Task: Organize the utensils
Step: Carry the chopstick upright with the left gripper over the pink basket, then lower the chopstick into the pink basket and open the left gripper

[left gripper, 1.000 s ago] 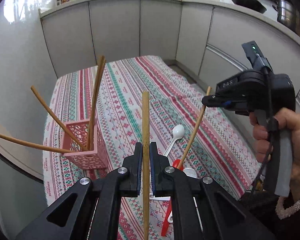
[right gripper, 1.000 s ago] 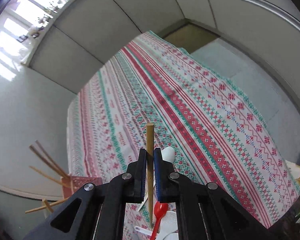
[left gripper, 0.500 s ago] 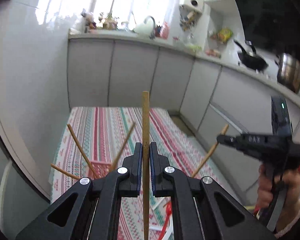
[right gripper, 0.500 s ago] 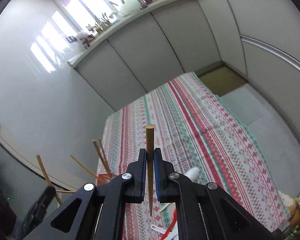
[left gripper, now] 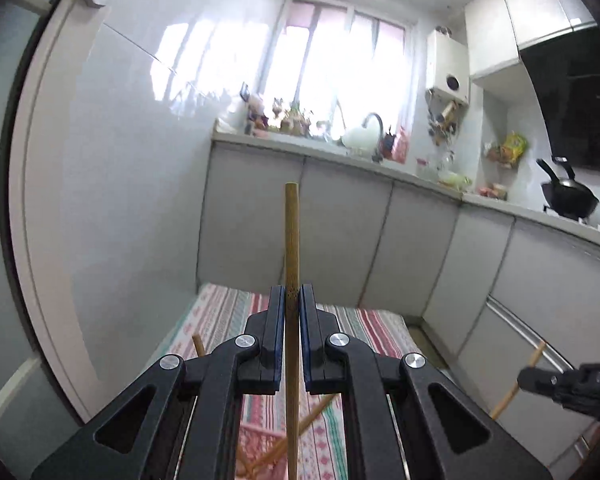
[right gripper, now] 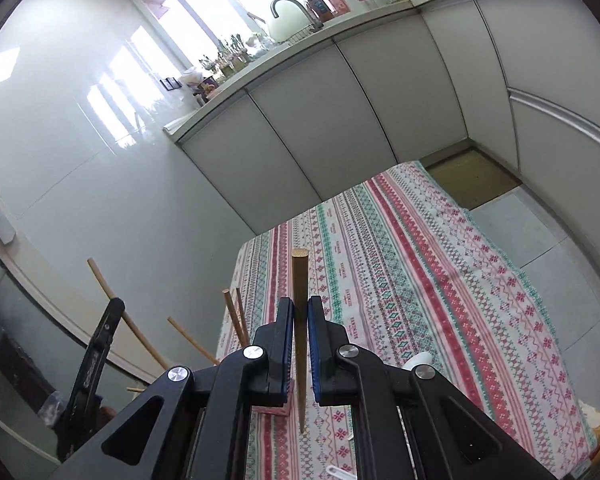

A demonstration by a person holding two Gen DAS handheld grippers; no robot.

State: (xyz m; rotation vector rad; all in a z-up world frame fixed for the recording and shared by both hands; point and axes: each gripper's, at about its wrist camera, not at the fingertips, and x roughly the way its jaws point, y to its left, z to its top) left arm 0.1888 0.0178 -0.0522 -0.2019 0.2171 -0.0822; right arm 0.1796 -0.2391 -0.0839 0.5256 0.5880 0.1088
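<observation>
The left gripper (left gripper: 291, 300) is clamped on a wooden chopstick (left gripper: 291, 240) that stands upright between its pads, its blunt end raised before the cabinet doors (left gripper: 340, 232). The right gripper (right gripper: 299, 312) is likewise clamped on a second chopstick (right gripper: 300, 280), blunt end up, tapered tip hanging below the pads above the patterned tablecloth (right gripper: 420, 260). Further chopsticks (right gripper: 232, 312) lean outward at the table's near left corner; the pink holder (right gripper: 274, 410) under them is mostly hidden.
</observation>
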